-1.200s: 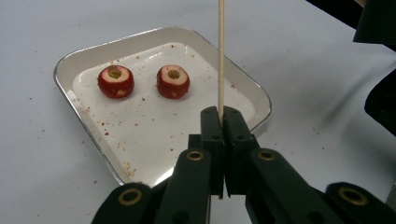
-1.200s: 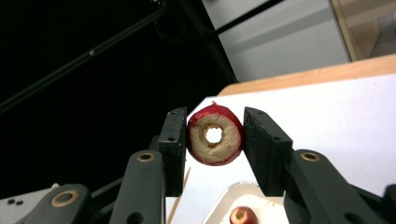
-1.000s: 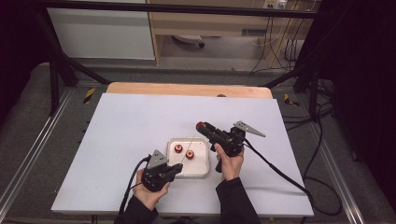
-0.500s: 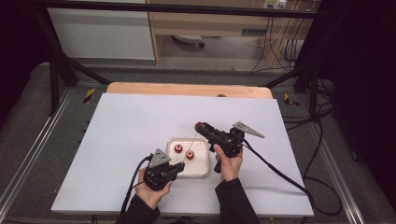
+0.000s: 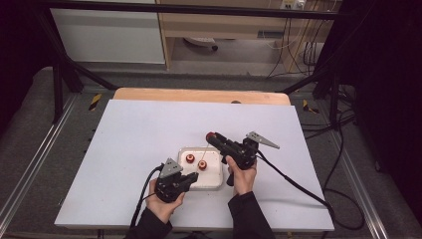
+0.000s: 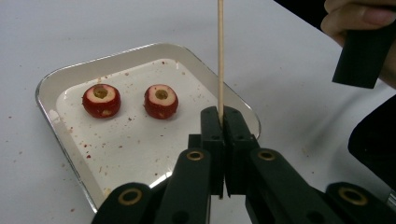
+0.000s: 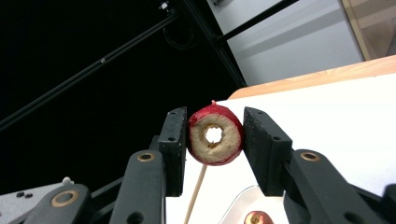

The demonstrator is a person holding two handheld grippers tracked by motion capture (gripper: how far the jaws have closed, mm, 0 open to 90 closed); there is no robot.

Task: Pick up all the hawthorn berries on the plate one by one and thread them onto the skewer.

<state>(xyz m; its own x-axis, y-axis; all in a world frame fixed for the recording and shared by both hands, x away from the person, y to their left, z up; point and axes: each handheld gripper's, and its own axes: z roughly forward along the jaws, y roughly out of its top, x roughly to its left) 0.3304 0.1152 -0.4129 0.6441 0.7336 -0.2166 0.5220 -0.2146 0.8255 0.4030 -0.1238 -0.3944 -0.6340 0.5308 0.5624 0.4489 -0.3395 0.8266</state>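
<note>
**A:** What does my left gripper (image 6: 223,122) hold?

**B (I, the holder):** My left gripper has its jaws closed on the lower end of a thin wooden skewer (image 6: 220,56), which stands upright between them. In the high view, this gripper (image 5: 190,179) sits at the near edge of the small metal tray (image 5: 215,182) on the white table (image 5: 124,134), and the skewer (image 5: 205,151) rises from it as a pale line.

**A:** And the right?

**B:** My right gripper (image 7: 214,135) clamps a cored red fruit ring (image 7: 215,135), one jaw pressed to each side, its centre hole open and facing the camera. The skewer (image 7: 196,191) appears just below the ring; I cannot tell whether its tip touches the fruit. In the high view, this gripper (image 5: 211,137) is raised above the far edge of the tray, the red ring (image 5: 210,135) at its tip.

**A:** What lies in the tray?

**B:** Two more cored red fruit pieces, left piece (image 6: 101,100) and right piece (image 6: 161,101), side by side and apart, hollows upward, amid red flecks.
</note>
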